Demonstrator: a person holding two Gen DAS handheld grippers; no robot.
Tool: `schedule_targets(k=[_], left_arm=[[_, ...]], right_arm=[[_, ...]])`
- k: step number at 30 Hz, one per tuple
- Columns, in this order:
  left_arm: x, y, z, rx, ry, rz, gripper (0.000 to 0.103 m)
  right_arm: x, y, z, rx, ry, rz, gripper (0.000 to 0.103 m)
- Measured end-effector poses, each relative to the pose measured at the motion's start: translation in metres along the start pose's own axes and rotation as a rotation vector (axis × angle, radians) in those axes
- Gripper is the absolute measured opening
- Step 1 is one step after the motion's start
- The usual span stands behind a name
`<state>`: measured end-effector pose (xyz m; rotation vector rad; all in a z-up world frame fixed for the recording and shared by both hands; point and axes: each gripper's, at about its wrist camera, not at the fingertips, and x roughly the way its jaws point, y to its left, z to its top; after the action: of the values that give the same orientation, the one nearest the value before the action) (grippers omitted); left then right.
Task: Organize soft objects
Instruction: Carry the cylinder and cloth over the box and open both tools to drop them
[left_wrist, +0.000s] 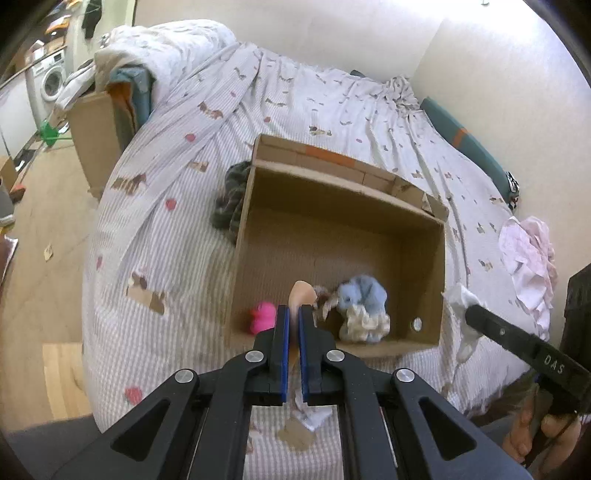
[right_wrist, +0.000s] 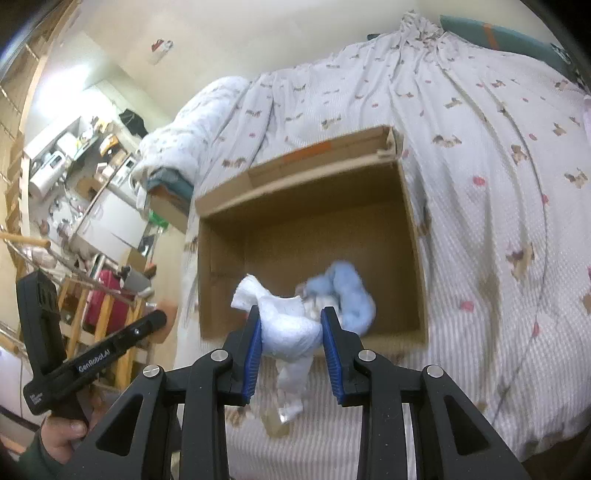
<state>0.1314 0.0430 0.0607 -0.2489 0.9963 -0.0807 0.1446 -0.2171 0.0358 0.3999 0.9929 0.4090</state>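
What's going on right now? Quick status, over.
Left gripper shut on peach soft piece. Right gripper clamps white cloth. Cardboard box ahead, open, blue plush inside. Nothing blocking.

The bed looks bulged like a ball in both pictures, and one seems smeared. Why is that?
Both views are fisheye, so the bed bows outward and the corners go dark. In the right wrist view the blue fluffy item and the cardboard box are smeared by motion blur. The left wrist view is sharper, though the white wall is washed out.
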Motion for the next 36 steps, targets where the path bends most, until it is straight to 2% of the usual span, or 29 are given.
schedule_targets(k=[7,9,12,14,19,24,30,36], left_arm=[[0.035,-0.008,0.018,0.058,0.001,0.026,0.005],[0.046,-0.005,0.018,0.047,0.004,0.020,0.005],[0.067,0.004,0.014,-0.029,0.068,-0.006,0.005],[0.075,0.003,0.013,-0.029,0.076,0.005,0.005],[0.081,-0.001,0.014,0.006,0.039,0.044,0.005],[0.091,0.011,0.016,-0.078,0.058,0.001,0.005],[0.097,0.000,0.012,-0.011,0.068,0.011,0.005],[0.094,-0.011,0.007,0.039,0.043,0.003,0.005]], right_arm=[[0.026,-0.019,0.014,0.002,-0.024,-0.063,0.033],[0.037,-0.032,0.009,0.045,-0.010,-0.077,0.033],[0.050,-0.043,0.005,0.112,0.011,-0.087,0.033],[0.054,-0.043,0.006,0.103,0.009,-0.101,0.033],[0.067,-0.046,0.006,0.092,0.048,-0.133,0.033],[0.080,-0.041,0.004,0.051,0.081,-0.183,0.033],[0.084,-0.035,0.002,0.010,0.079,-0.229,0.033],[0.087,-0.034,0.000,-0.017,0.091,-0.251,0.033]])
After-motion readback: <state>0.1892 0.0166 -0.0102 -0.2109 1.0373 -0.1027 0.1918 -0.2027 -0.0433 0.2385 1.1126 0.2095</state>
